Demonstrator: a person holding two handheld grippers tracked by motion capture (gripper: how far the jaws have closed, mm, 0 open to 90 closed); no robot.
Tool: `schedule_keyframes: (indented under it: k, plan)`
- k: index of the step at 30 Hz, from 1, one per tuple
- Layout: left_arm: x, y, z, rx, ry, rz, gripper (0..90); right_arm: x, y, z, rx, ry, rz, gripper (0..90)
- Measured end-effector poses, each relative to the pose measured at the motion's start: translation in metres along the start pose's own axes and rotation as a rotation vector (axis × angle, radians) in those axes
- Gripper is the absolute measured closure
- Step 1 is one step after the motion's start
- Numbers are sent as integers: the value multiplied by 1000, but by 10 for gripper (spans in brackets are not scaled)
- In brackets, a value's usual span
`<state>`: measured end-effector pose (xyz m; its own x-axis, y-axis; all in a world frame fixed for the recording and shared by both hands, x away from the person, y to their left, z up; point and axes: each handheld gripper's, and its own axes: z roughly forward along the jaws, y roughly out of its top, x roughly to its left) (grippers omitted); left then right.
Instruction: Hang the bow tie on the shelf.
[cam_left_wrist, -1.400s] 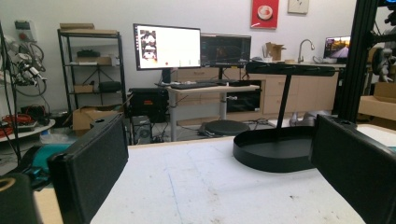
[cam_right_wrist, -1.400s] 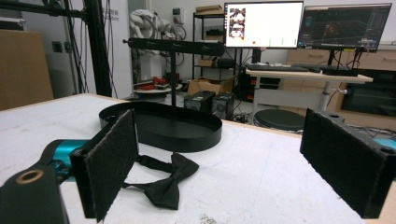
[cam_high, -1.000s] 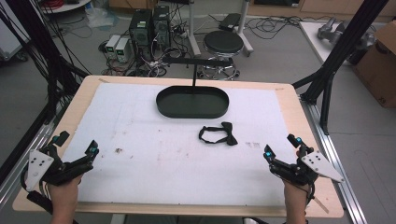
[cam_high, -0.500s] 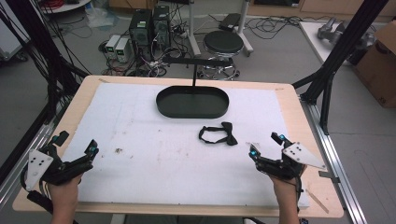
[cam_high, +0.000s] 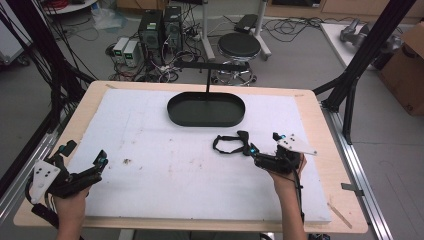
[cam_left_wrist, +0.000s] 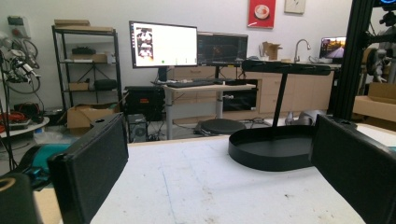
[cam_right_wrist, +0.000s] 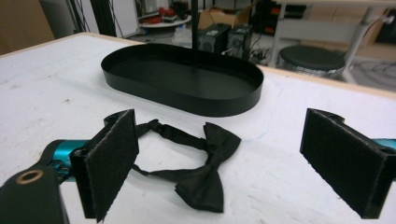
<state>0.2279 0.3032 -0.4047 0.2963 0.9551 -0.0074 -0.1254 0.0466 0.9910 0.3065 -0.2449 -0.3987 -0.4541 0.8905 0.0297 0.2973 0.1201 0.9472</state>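
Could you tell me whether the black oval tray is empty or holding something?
Empty. The black oval tray shows a bare floor in the right gripper view, and the bow tie lies outside it on the white mat.

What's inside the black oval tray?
Nothing that can be seen inside the black oval tray, just its bare floor and a thin black post. The near wall hides a strip of that floor.
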Motion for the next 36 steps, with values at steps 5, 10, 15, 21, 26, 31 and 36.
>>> schedule_keyframes:
  k: [5, 10, 15, 21, 26, 31, 36]
  plan:
    - [0, -1, 0, 2, -1, -2, 51, 5, 6, 28, 70, 3, -6, 107]
    - [0, -1, 0, 1, 0, -4, 51, 8, 8, 50, 134, -11, -4, 107]
    - [2, -2, 0, 2, 3, -10, 51, 12, 4, 72, 202, -44, -4, 167]
    - [2, -3, 1, 6, 1, -10, 50, 12, -5, 86, 275, -73, 5, 198]
    - [2, -2, 1, 4, 1, -11, 50, 9, -9, 88, 315, -88, 33, 312]
    - [1, -3, 1, 5, 1, -15, 50, 7, -14, 93, 369, -111, 45, 361]
    - [1, -3, 1, 4, -2, -15, 51, 6, -16, 95, 386, -132, 60, 462]
